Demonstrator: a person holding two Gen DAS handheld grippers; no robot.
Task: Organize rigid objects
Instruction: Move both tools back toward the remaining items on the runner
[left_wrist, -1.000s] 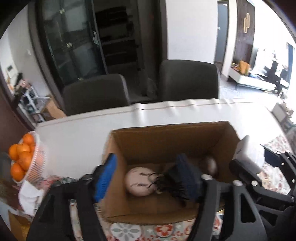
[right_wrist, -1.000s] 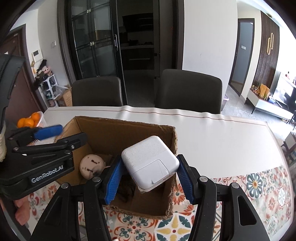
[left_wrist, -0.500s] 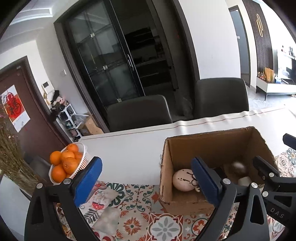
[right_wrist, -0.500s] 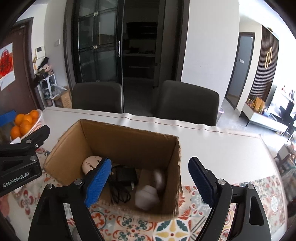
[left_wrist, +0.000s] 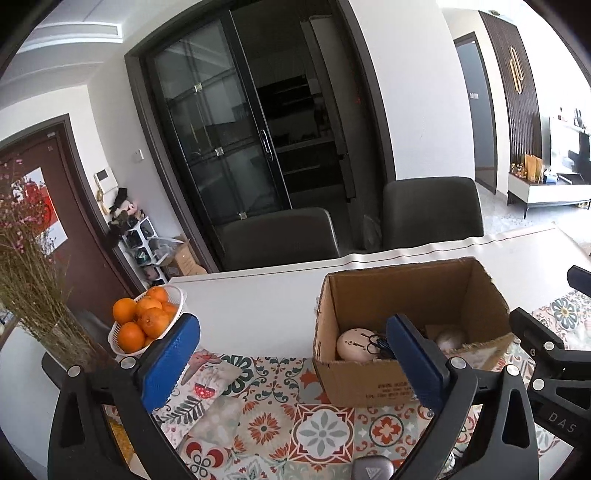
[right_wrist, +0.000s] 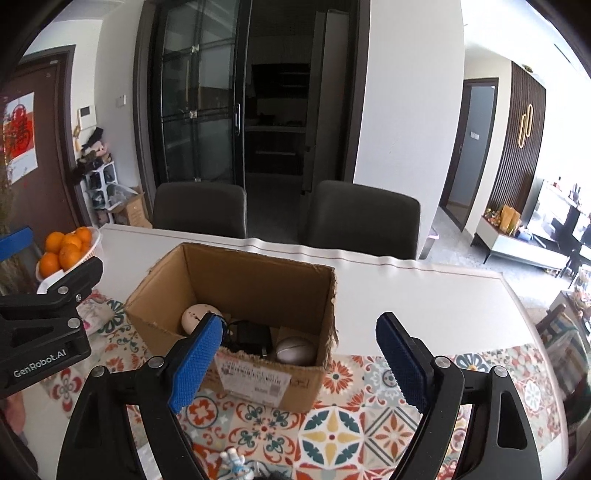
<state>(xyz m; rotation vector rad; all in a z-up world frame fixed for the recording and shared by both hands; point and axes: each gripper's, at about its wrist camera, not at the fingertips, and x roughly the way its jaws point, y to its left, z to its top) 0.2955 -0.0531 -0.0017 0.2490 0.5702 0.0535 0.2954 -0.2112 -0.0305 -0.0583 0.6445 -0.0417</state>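
An open cardboard box (right_wrist: 258, 280) (left_wrist: 402, 288) stands on the patterned tablecloth. Inside lie a round beige object with dark marks (right_wrist: 195, 316) (left_wrist: 352, 344), a black adapter with cable (right_wrist: 249, 334) and a rounded pale object (right_wrist: 295, 350) (left_wrist: 448, 339). My right gripper (right_wrist: 301, 363) is open and empty, in front of and above the box. My left gripper (left_wrist: 295, 363) is open and empty, to the left of the box. A small grey item (left_wrist: 371, 469) and a small white figure (right_wrist: 232, 461) lie at the near edge.
A white basket of oranges (left_wrist: 144, 321) (right_wrist: 64, 251) stands at the table's left, beside dried flowers (left_wrist: 33, 280). Two dark chairs (right_wrist: 199, 210) (right_wrist: 364, 221) stand behind the white table (right_wrist: 424, 295). A folded patterned cloth (left_wrist: 205, 376) lies left of the box.
My right gripper opened and dropped the white charger block into the box, then drew back. My left gripper let go of the black adapter in the box, opened, and pulled back to the left.
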